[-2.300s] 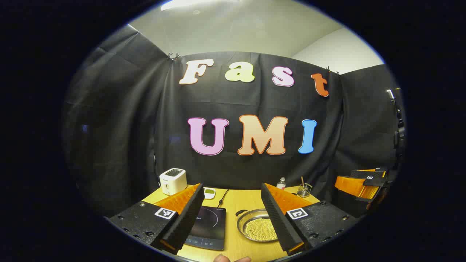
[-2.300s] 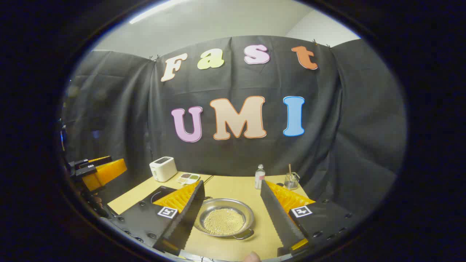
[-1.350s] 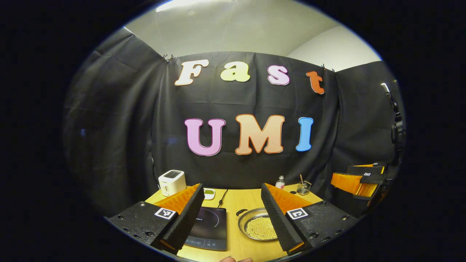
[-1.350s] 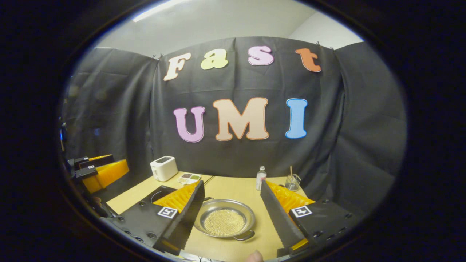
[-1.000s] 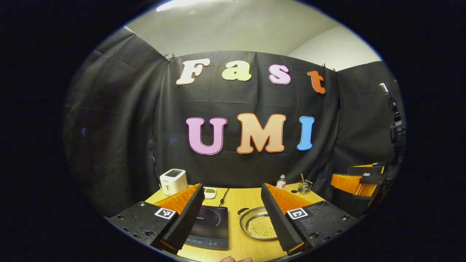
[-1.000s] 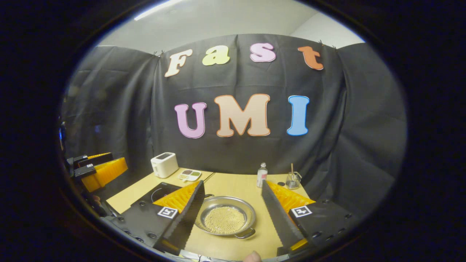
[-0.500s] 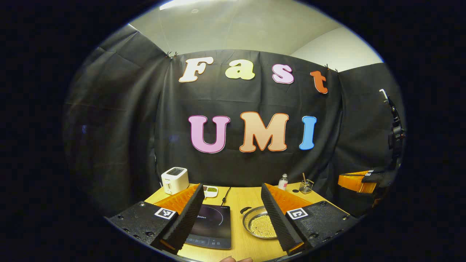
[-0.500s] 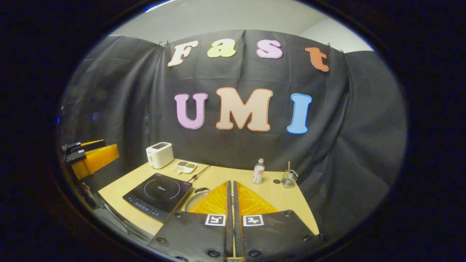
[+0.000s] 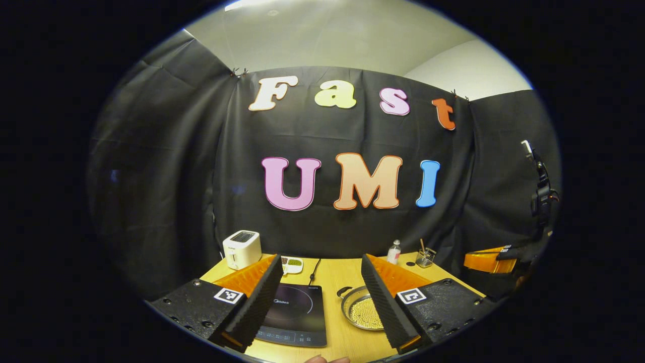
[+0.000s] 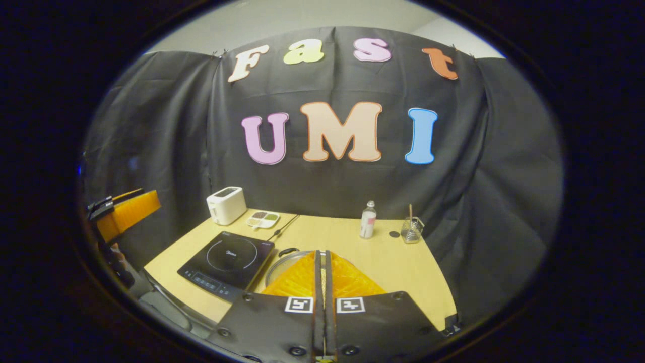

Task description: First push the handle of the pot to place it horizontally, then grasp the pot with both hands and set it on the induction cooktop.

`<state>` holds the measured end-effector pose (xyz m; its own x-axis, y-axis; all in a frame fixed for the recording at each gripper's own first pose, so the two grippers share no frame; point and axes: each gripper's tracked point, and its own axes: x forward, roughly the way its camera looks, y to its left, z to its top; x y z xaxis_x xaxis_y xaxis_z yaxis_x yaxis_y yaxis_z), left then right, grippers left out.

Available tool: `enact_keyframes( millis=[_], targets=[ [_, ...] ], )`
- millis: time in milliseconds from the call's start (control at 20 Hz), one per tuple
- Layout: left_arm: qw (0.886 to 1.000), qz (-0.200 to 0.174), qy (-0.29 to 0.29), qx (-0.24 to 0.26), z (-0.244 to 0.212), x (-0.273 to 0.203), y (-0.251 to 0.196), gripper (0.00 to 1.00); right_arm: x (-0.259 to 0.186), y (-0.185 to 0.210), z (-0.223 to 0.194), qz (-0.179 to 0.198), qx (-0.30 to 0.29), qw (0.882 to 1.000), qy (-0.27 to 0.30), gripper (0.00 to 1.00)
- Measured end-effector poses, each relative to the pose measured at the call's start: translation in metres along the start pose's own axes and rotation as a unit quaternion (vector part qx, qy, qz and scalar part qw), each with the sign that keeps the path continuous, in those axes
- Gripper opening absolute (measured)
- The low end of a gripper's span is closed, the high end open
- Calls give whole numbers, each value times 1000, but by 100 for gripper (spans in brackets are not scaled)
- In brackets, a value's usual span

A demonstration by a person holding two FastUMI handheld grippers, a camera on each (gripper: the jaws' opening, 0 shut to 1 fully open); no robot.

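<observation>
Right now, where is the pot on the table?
In the left gripper view the pot sits on the table just right of the induction cooktop, not on it.

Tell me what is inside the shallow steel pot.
The shallow steel pot holds a layer of small pale yellow beads. Its right part is covered by a finger of the open left hand-held gripper.
</observation>
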<state>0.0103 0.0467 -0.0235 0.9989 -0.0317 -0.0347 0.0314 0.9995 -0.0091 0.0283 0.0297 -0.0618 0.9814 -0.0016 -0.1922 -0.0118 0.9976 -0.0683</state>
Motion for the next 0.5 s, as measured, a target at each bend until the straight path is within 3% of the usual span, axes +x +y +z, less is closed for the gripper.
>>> enact_keyframes(
  millis=[150,200,250,300,500],
  targets=[
    [1000,2,10,4,-8,3,4,91,8,-5,-22,4,24,999,33,3],
    [1000,5,13,2,-12,5,5,95,12,-5,-30,7,35,998,48,3],
    [1000,8,19,-2,-16,8,6,91,17,-6,-39,9,42,997,61,2],
    [1000,10,26,-4,-22,11,5,95,21,-7,-49,11,48,996,77,2],
    [998,18,57,0,-43,28,3,95,37,-8,-92,29,67,988,137,3]
  ],
)
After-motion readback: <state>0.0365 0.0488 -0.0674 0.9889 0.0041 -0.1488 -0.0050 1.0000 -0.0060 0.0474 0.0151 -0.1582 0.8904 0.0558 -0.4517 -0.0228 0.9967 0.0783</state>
